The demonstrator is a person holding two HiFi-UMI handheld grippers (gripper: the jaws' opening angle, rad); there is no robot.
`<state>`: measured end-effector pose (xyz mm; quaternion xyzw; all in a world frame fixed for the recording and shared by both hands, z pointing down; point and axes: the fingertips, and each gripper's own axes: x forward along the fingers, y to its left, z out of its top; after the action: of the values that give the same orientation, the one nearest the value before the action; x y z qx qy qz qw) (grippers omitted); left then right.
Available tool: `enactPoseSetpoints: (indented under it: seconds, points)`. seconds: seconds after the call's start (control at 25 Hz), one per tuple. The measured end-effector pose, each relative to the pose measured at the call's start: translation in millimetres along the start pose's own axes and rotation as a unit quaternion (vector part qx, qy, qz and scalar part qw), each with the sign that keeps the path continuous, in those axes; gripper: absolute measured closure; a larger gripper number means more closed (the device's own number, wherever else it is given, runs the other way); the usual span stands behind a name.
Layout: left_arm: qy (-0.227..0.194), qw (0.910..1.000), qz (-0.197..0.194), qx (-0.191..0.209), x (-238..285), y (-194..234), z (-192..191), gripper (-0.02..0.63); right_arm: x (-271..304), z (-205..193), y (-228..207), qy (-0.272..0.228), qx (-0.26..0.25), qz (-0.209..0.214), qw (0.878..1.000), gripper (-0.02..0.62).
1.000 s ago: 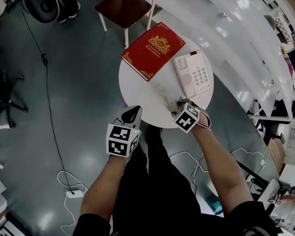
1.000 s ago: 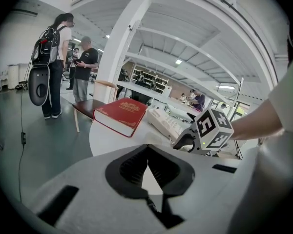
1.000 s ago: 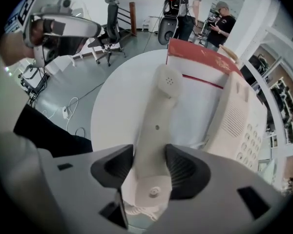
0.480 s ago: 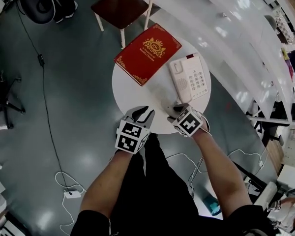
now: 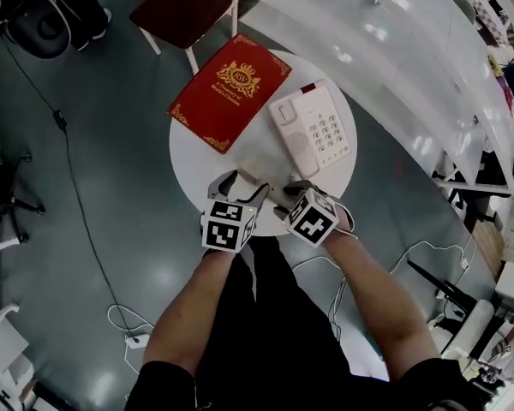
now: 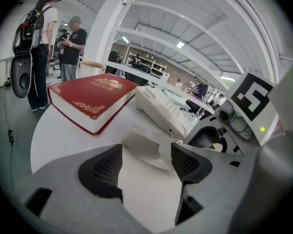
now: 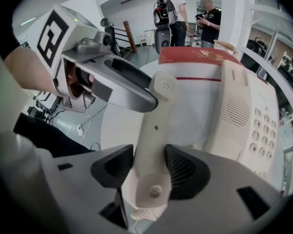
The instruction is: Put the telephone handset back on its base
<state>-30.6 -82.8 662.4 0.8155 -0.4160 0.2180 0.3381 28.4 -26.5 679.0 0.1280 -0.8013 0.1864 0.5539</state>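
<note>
While the right gripper [image 7: 149,172] is clenched on the telephone handset [image 7: 154,126], its dark pads pressing the cream shaft from both sides close to the end where the coiled cord [image 7: 139,212] comes out, we find the left gripper [image 6: 145,160] released. The left jaws have just been opening and now stand wide. The handset's other, perforated end lies between them, and neither pad presses on it. In the right gripper view one grey left jaw lies right alongside that perforated end; we cannot tell whether it touches.

From the head view we place the handset over the round white table [image 5: 188,157], close to its near edge and in front of both hands. It runs from the right gripper toward the middle of the table. It is off the telephone base [image 5: 311,131] and just beside the base's near left corner. Whether its far end rests on the tabletop, we cannot tell.

We see the base lying flat by the table's right edge, keypad up. A red book [image 5: 230,92] with gold ornament lies closed at the far left edge, near the base but not touching it. Beyond the table's far edge stands a chair [image 5: 178,7] with a dark seat. In the left gripper view we also make out two people [image 6: 41,48] standing well beyond the book.
</note>
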Motion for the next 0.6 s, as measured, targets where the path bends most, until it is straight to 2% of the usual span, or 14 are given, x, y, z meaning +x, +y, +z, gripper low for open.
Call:
enactPoseSetpoints:
  seconds: [0.2, 0.4, 0.48, 0.6]
  points:
    - [0.016, 0.9994, 0.001, 0.030, 12, 10, 2, 0.282, 2, -2, 5, 0.001, -0.030, 0.008, 1.000, 0.380]
    - [0.031, 0.9978, -0.023, 0.054, 17, 8, 0, 0.284, 0, -2, 7, -0.010, -0.041, 0.023, 0.999, 0.379]
    - [0.038, 0.9977, -0.022, 0.052, 18, 8, 0, 0.287, 0, -2, 7, -0.008, -0.053, 0.018, 0.998, 0.376]
    - [0.052, 0.9976, -0.014, 0.044, 19, 10, -2, 0.293, 2, -4, 7, 0.010, -0.096, -0.012, 0.995, 0.368]
